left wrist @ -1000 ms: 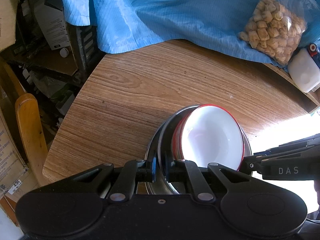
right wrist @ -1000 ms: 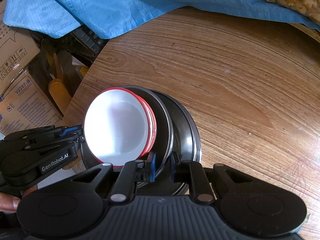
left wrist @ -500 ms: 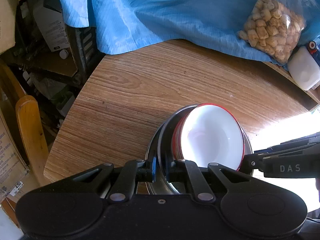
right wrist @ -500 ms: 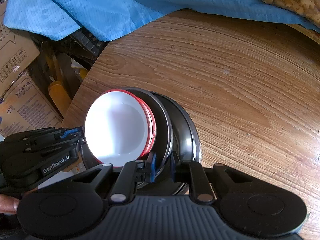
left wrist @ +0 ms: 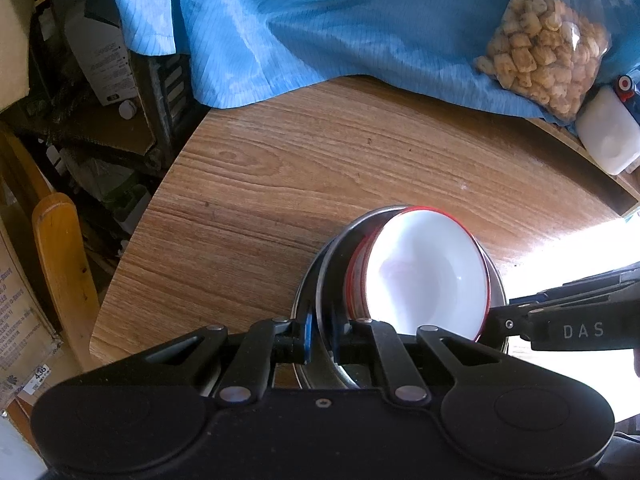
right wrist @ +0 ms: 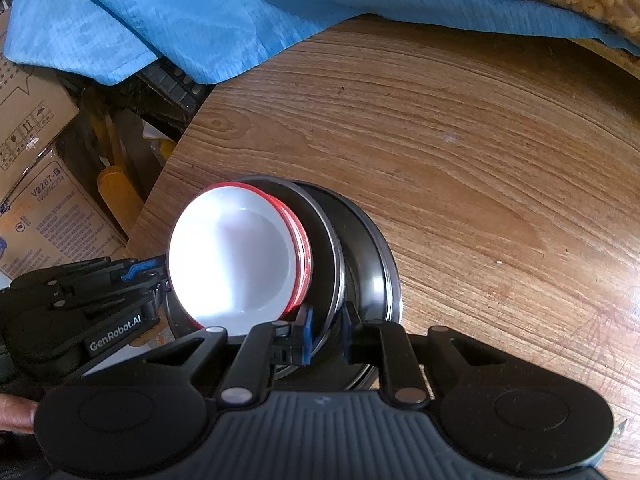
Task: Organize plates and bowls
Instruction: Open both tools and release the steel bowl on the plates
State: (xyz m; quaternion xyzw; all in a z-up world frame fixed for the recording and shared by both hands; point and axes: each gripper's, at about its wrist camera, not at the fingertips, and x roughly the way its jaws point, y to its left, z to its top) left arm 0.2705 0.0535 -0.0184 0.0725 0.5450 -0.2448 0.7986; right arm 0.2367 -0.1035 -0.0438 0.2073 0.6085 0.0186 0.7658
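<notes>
We are holding a stack of steel plates [left wrist: 320, 280] with white red-rimmed bowls [left wrist: 428, 272] nested on top, just above the near corner of the table [left wrist: 360, 152]. Our left hand-held gripper [left wrist: 319, 330] is clenching its left rim, our right hand-held gripper [right wrist: 325, 332] the opposite rim, so the stack is lying between them.

bowls [left wrist: 428, 276] in plates [right wrist: 360, 264] | on table [left wrist: 280, 184] | cloth [left wrist: 320, 24] behind
</notes>
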